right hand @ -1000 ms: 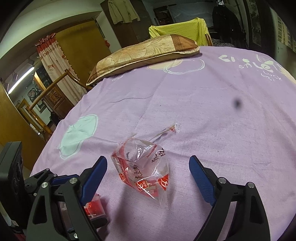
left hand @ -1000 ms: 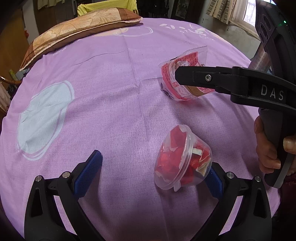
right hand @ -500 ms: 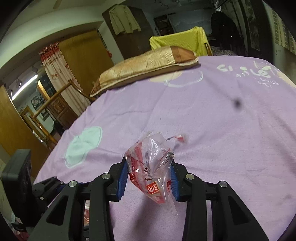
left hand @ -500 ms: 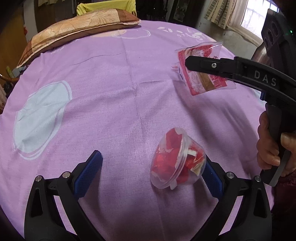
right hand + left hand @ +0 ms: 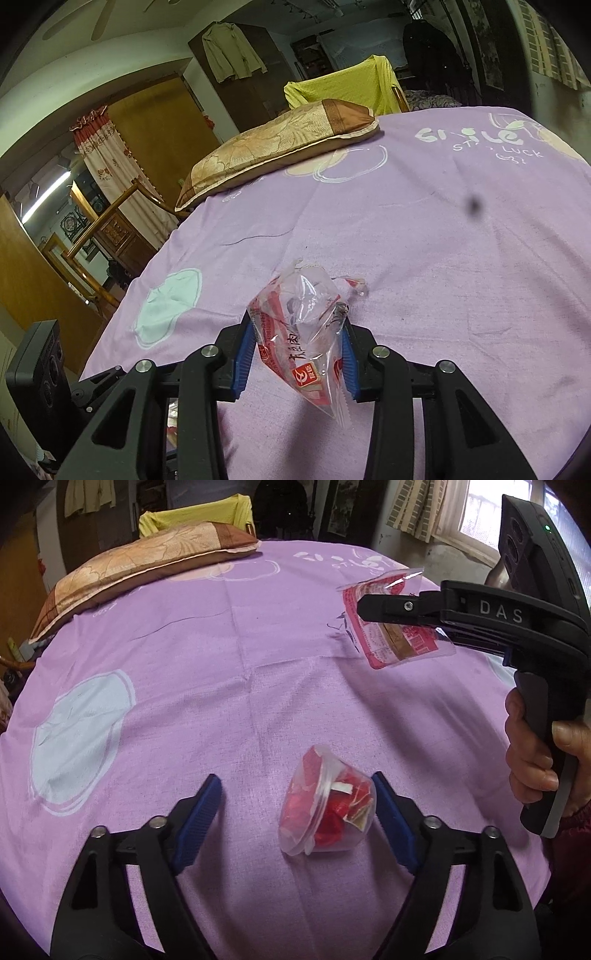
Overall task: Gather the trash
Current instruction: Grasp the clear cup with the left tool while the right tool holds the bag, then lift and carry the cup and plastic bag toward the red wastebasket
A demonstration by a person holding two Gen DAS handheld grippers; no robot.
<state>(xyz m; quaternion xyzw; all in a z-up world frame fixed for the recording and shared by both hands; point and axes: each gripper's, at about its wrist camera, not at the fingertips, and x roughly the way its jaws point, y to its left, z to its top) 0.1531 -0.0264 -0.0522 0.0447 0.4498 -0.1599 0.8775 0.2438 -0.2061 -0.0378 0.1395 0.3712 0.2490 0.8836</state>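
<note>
1. Here, my left hand-held gripper [image 5: 297, 805] is closing around the clear plastic cup [image 5: 327, 814] of red scraps, tipped on the purple bed sheet [image 5: 221, 664]; only the right pad touches.
2. My right hand-held gripper [image 5: 295, 354] clamps the crumpled wrapper [image 5: 303, 332], lifted off the sheet.

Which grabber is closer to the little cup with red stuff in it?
Left. The left gripper has the plastic cup between its closing jaws. The right gripper is farther off, lifted, holding a clear wrapper.
</note>
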